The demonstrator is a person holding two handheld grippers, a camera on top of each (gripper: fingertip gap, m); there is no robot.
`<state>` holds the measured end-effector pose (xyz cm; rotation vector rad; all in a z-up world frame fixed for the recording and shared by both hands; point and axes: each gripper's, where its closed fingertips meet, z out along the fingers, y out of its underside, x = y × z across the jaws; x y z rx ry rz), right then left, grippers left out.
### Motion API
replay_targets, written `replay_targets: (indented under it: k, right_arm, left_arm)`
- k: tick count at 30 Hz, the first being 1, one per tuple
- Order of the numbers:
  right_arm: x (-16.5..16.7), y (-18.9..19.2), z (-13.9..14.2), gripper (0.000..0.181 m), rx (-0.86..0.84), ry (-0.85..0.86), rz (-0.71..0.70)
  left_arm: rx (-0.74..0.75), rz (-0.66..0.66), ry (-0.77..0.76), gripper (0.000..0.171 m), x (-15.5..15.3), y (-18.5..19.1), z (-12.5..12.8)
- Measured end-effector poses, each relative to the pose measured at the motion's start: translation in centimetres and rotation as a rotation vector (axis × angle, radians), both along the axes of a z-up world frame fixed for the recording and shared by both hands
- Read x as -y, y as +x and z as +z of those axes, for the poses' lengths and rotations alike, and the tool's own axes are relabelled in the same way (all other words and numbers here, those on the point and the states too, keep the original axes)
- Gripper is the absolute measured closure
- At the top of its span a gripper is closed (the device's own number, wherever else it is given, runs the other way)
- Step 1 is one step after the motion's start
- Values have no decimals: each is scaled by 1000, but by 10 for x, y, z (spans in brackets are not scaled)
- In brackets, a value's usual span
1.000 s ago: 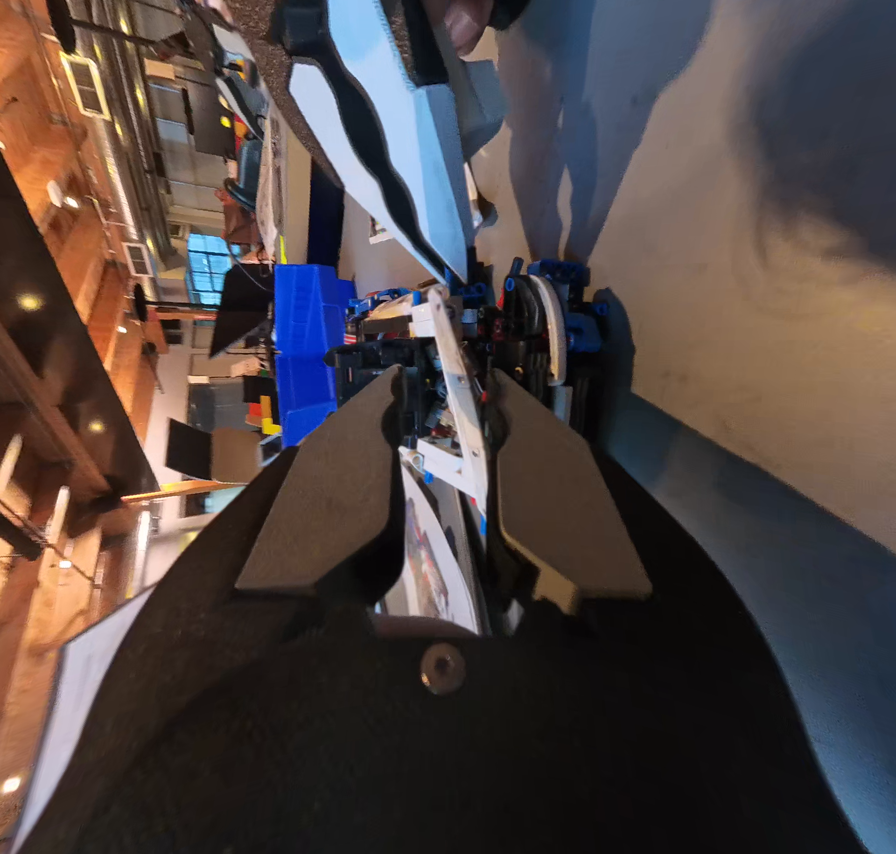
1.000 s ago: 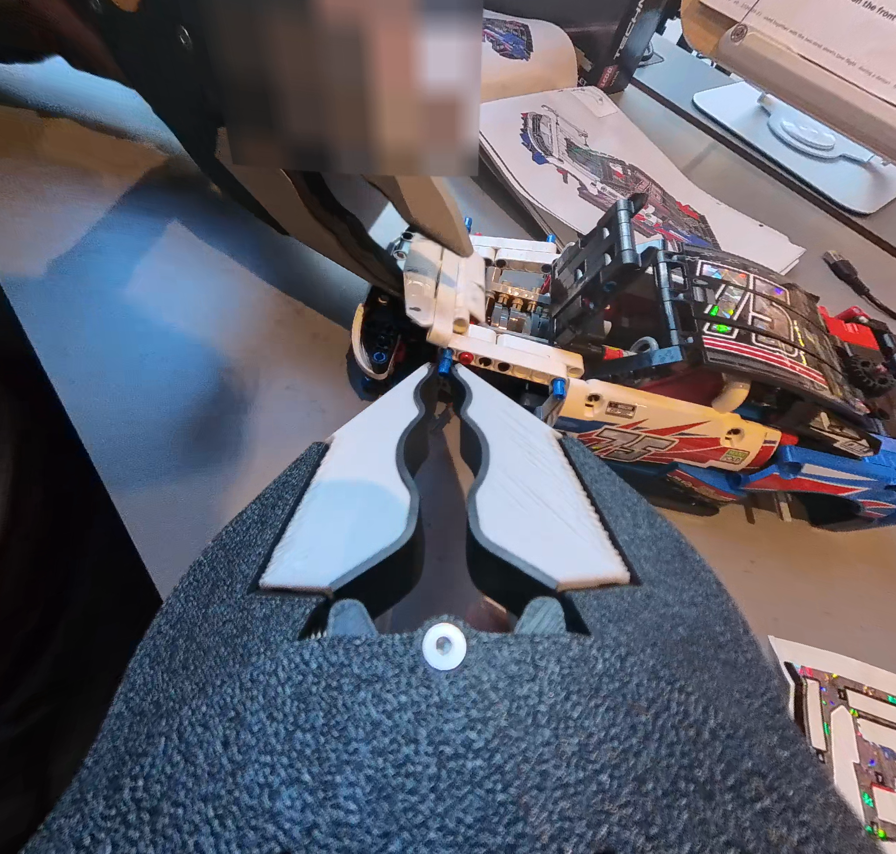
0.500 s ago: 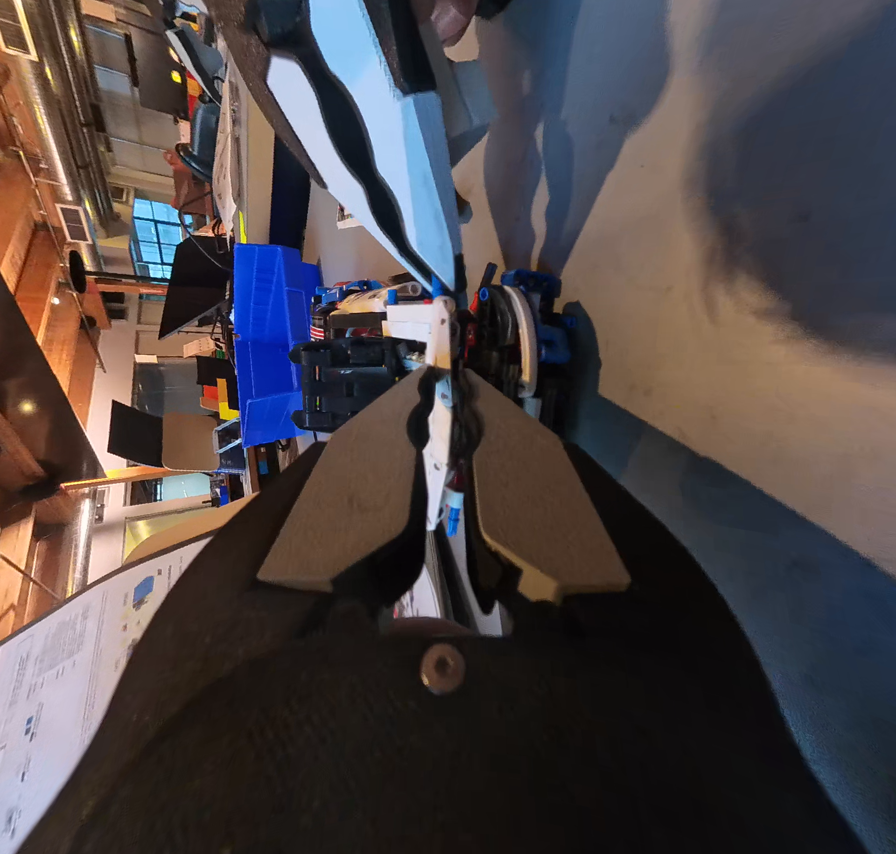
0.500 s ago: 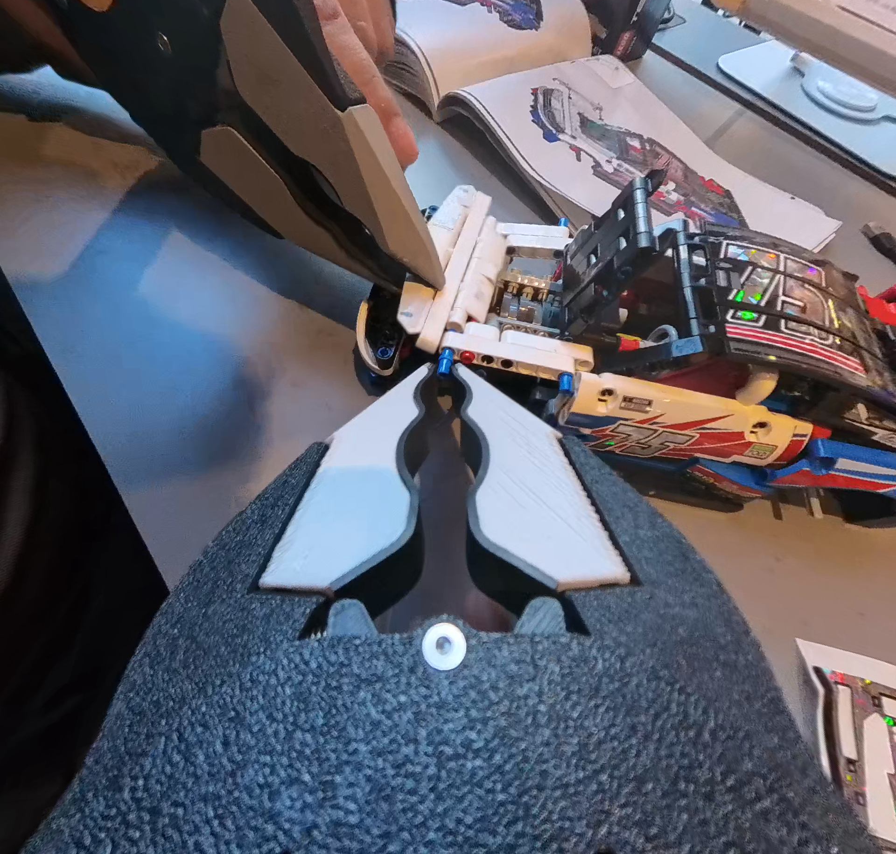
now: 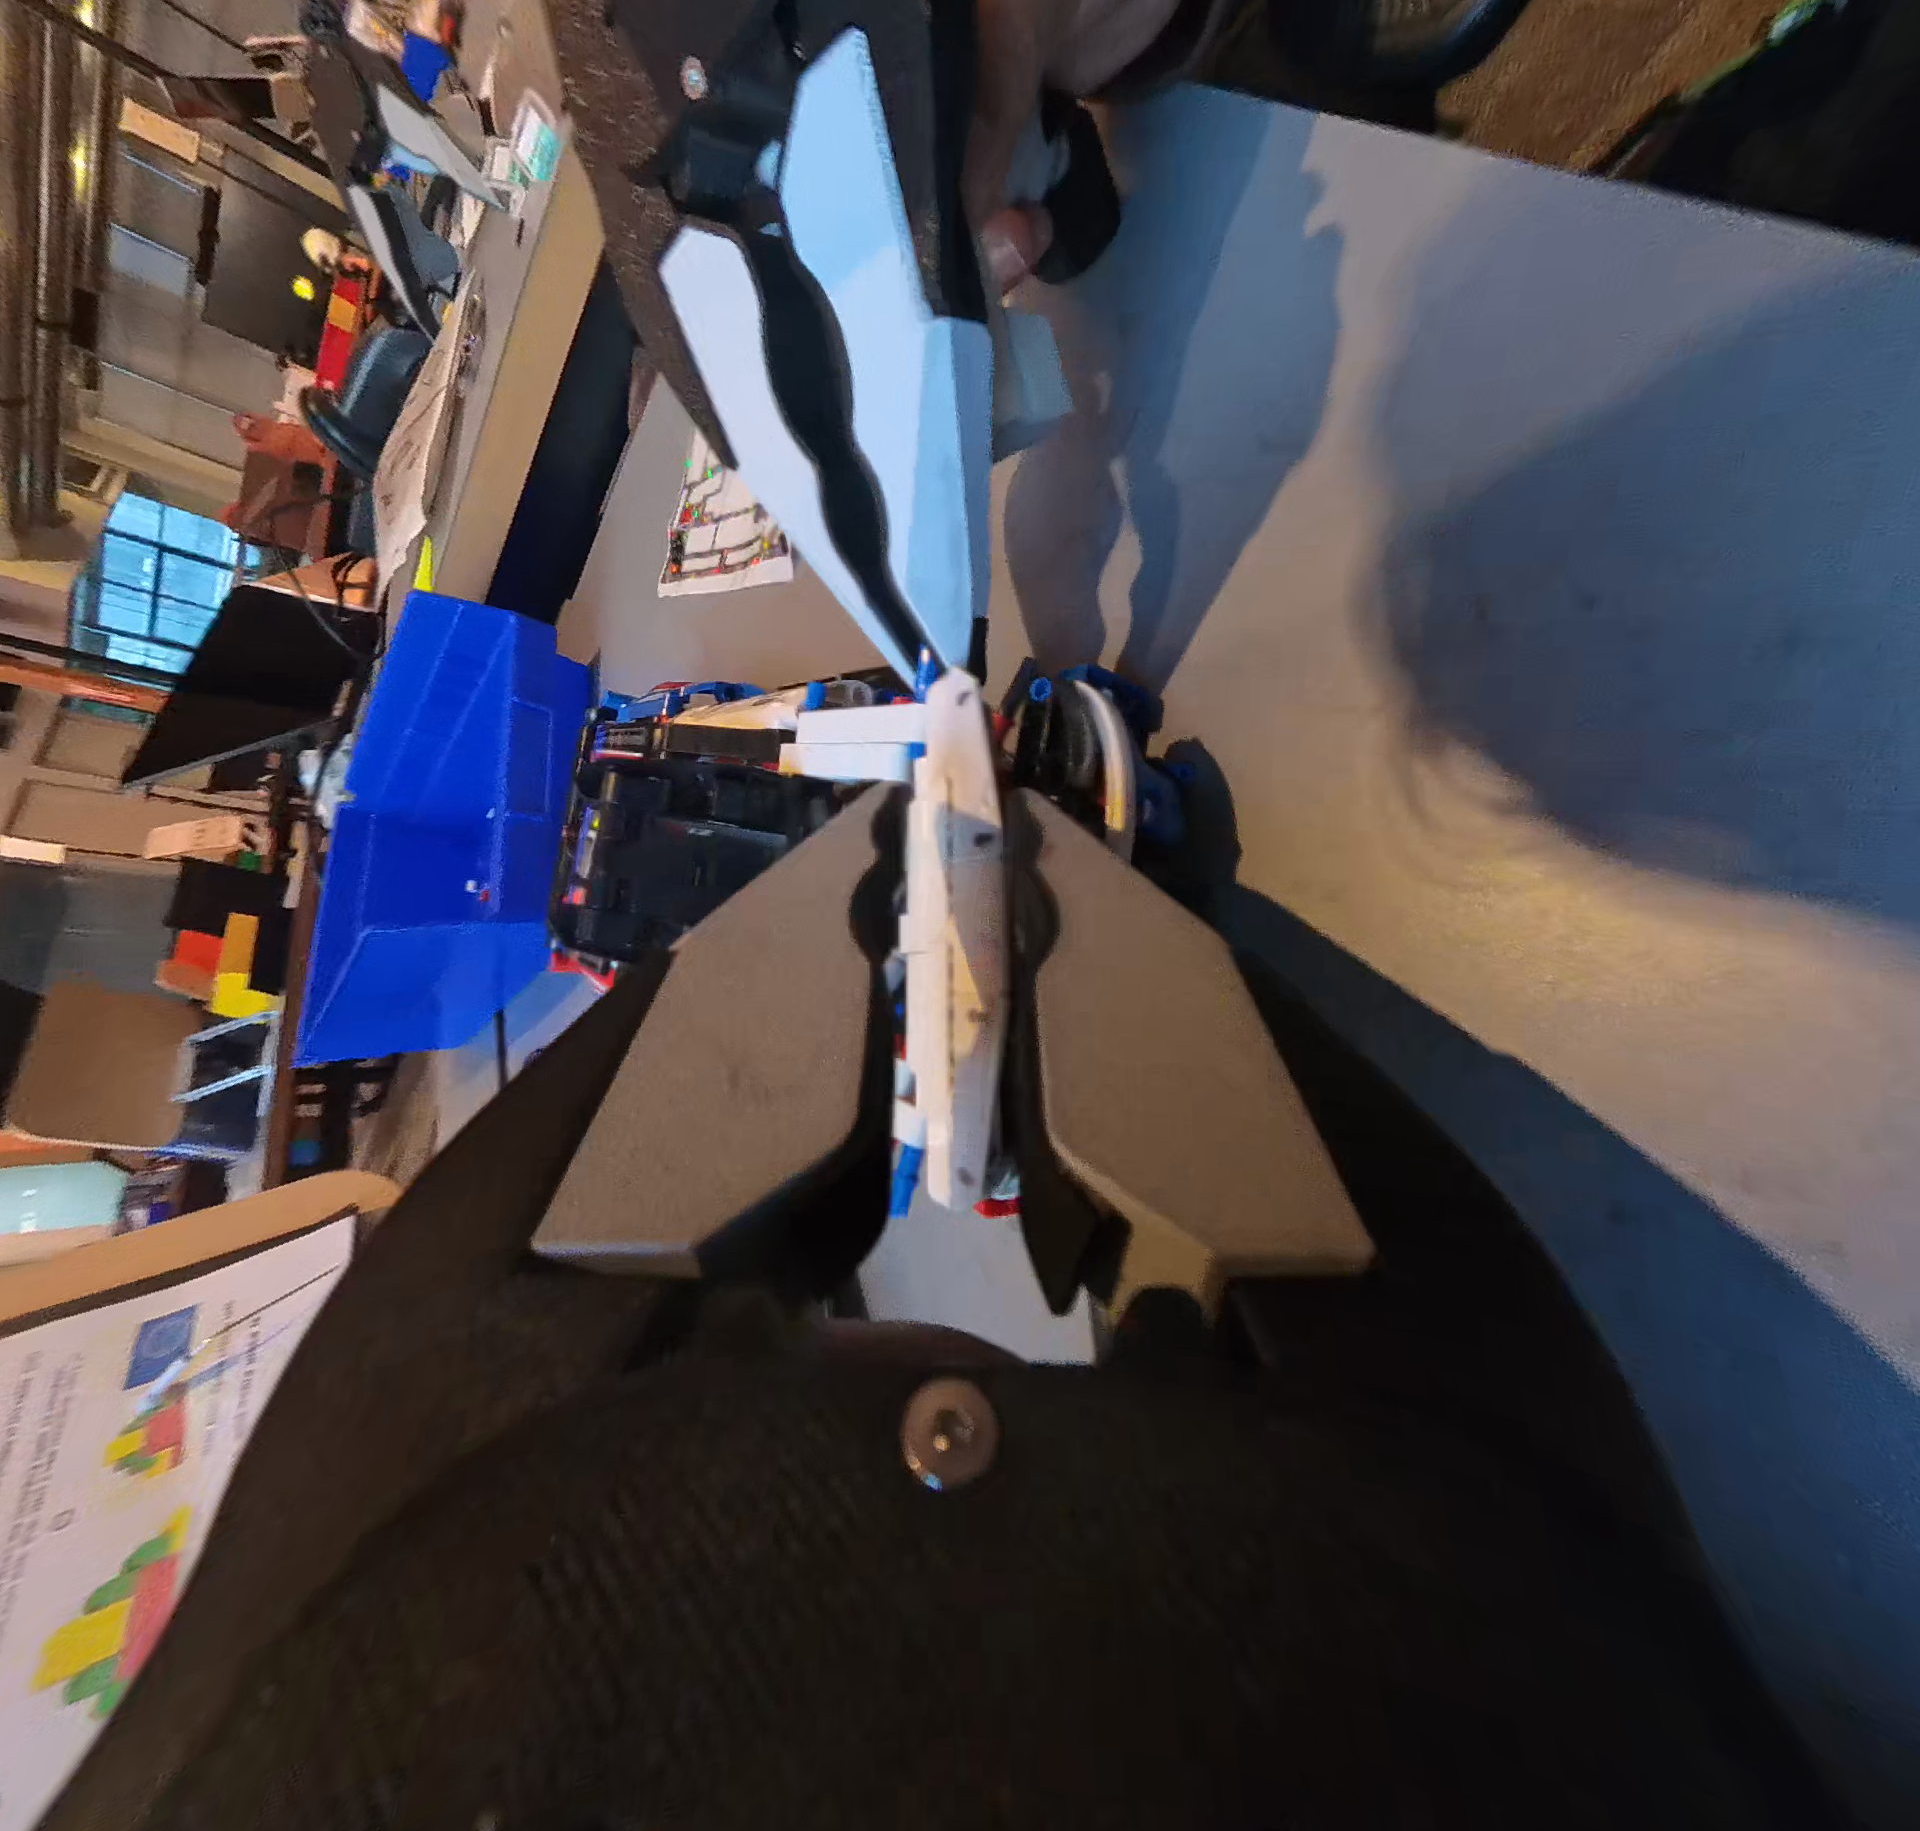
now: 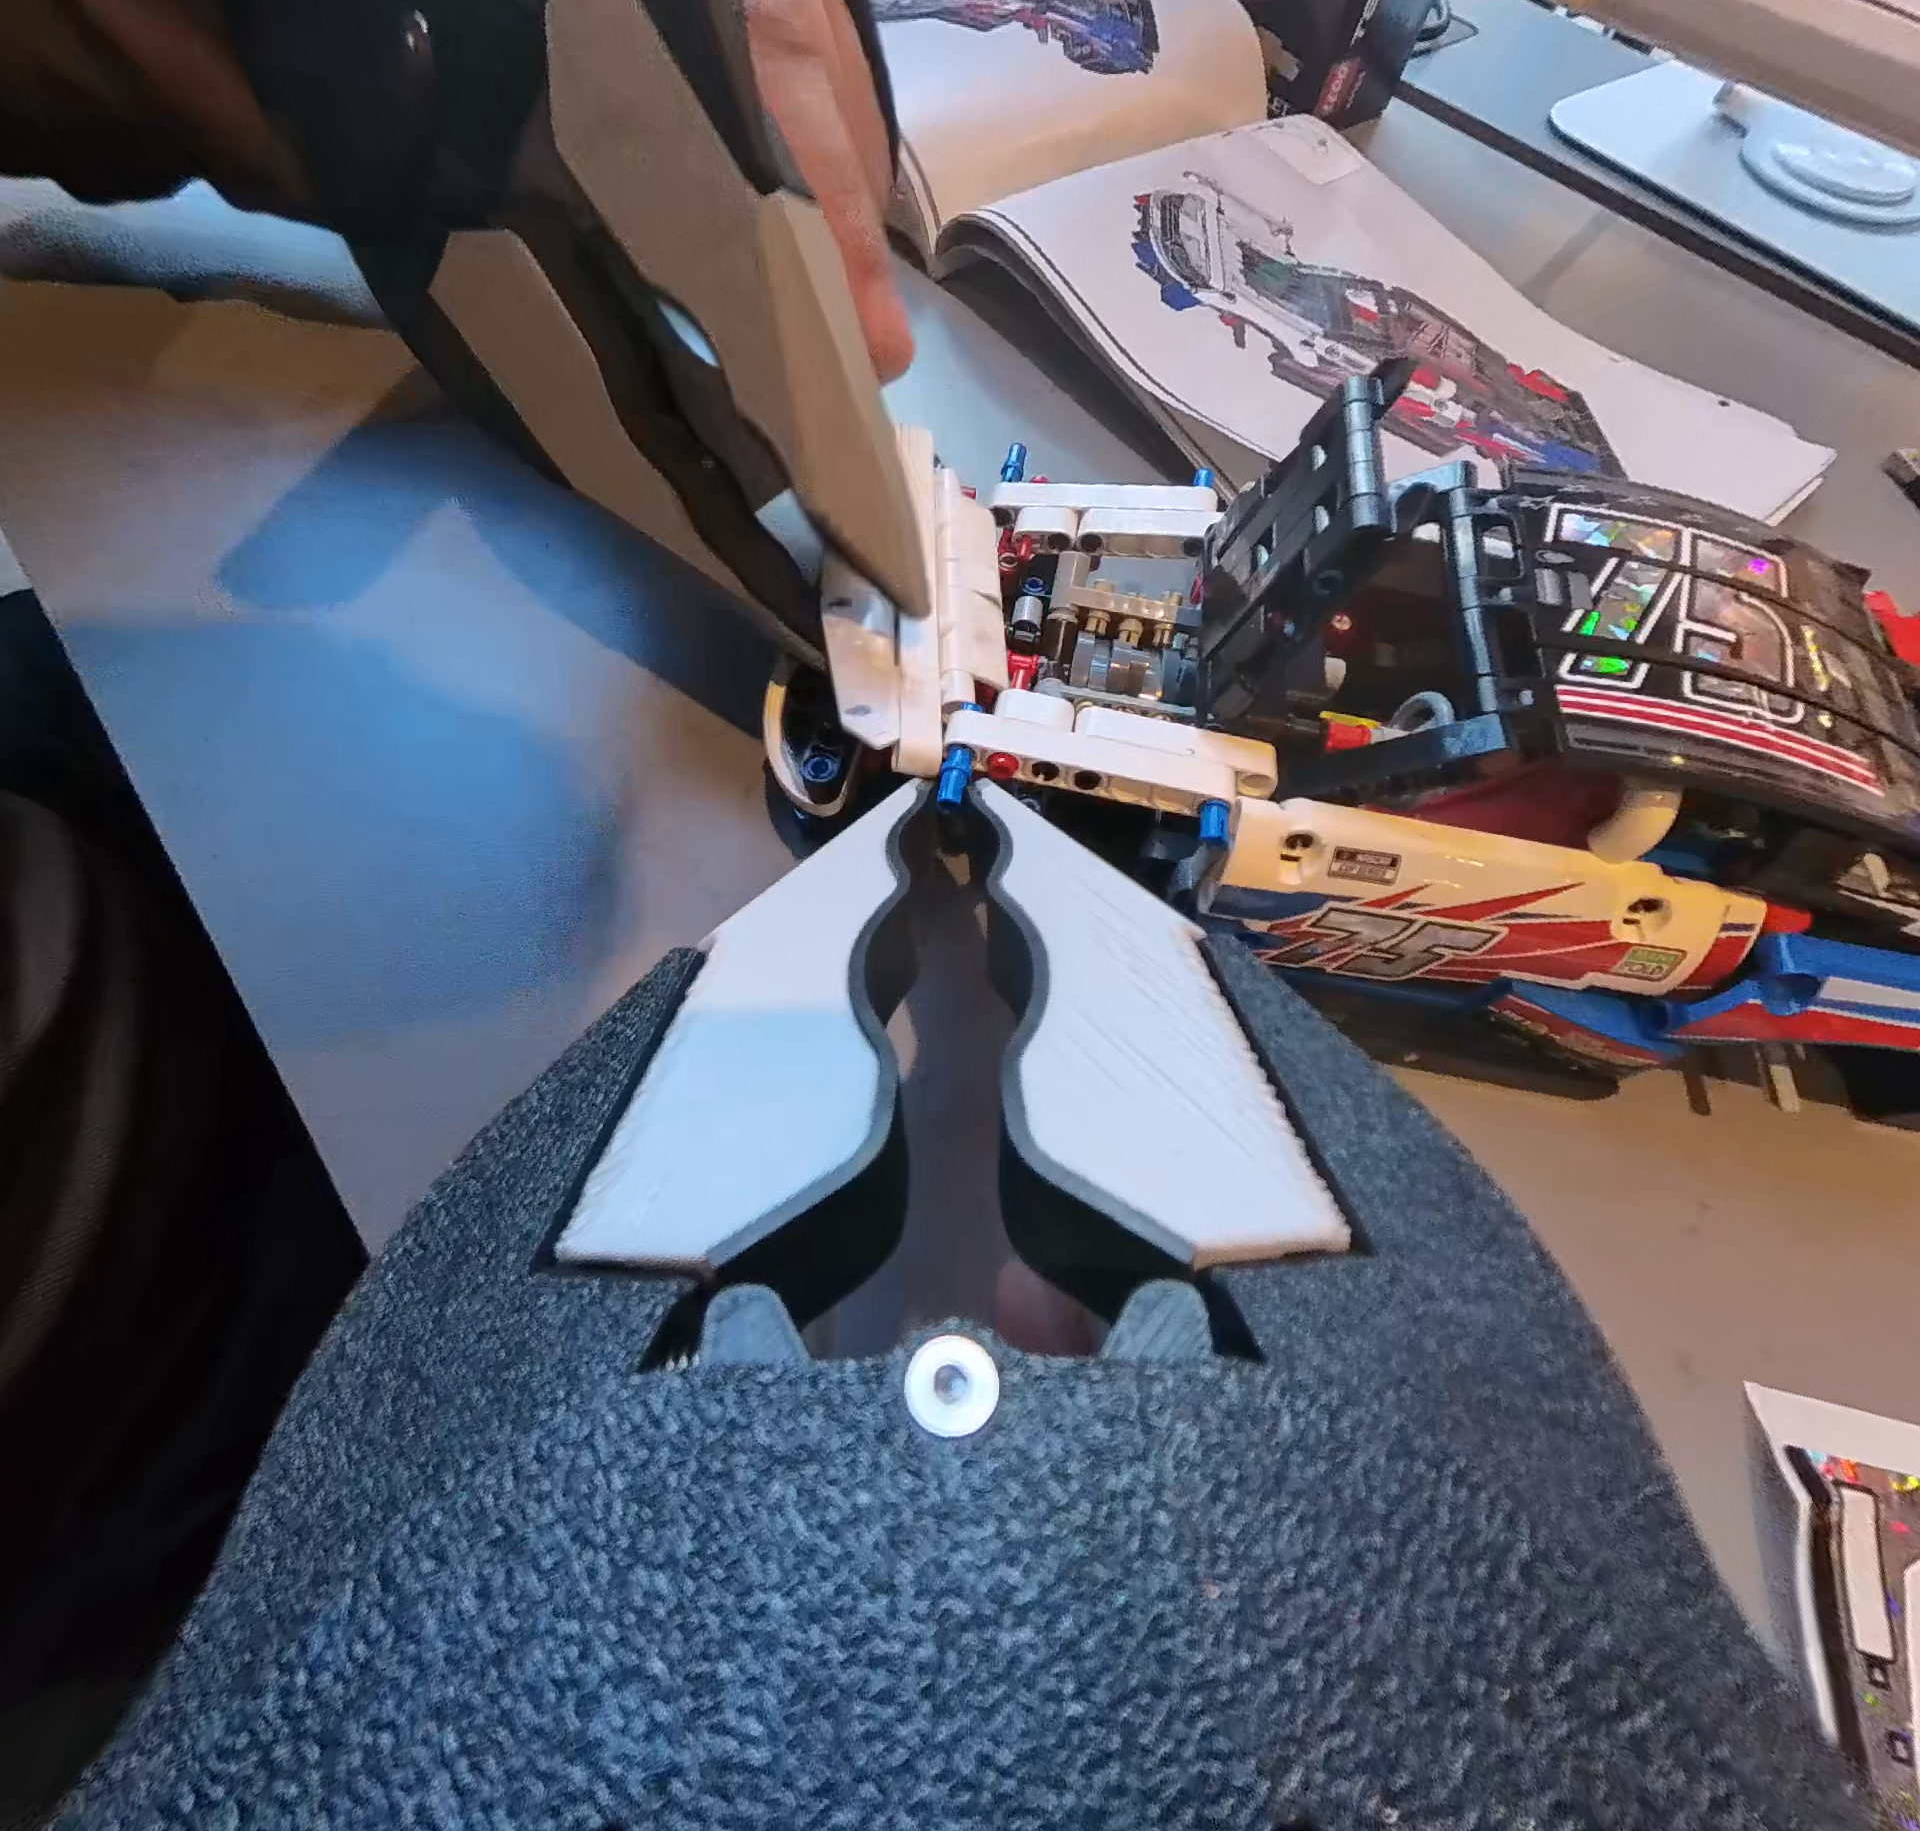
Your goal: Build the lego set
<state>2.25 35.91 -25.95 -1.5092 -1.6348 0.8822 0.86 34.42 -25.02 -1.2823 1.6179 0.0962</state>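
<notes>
The lego car lies on the grey table, its nose toward the table's near edge: a black roof with glittering foil stickers, a white, red and blue flank, and an open engine bay of grey and white studless beams. At the nose a white hood panel stands tilted up on edge.

The left gripper has its tan, flat, wedge-shaped fingers drawn narrow onto that panel, which runs lengthwise between their wavy black inner pads. In the right wrist view this gripper comes down steeply from the upper left, with a person's fingers visible behind it.

The right gripper reaches in low and nearly level from the near side. Its pale grey ribbed fingers are almost together, the tips pinching a small blue pin that sticks out of the white beam along the car's near side. Its body is covered in coarse, dark speckled material.

Behind the car lies an open instruction booklet of glossy white pages with a car drawing. A foil sticker sheet lies at the near right. Beyond the car in the left wrist view stands a blue plastic bin.
</notes>
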Motion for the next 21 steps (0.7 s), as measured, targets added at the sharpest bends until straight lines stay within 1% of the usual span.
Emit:
replay_targets:
  k: [3, 5, 7, 10, 11, 13, 15, 17, 21]
  right_arm:
    - [0, 1, 1, 176, -7, -28, 4]
    - [0, 1, 1, 176, -8, -39, 5]
    - [0, 1, 1, 176, -8, -47, 8]
    - [1, 1, 0, 176, -7, -69, 13]
    - [1, 1, 0, 176, -7, -76, 14]
    - [1, 1, 0, 176, -6, -90, 15]
    - [1, 1, 0, 176, -5, -111, 17]
    - [2, 1, 1, 176, -6, -140, 21]
    - [2, 1, 1, 176, -5, -176, 29]
  left_arm:
    - [105, -24, -121, 132, 3, 2, 16]
    - [157, -8, -233, 127, 0, -3, 24]
    - [135, 35, -372, 120, -8, -14, 17]
    - [51, 53, -537, 117, -11, -26, -2]
    - [41, 38, -568, 120, -10, -26, -3]
    - [15, 17, -593, 124, -11, -24, -4]
    - [-28, -5, -620, 134, -10, -23, -6]
    - [-57, -24, -655, 138, -7, -22, -8]
    - [-56, -34, -668, 133, -9, -19, -7]
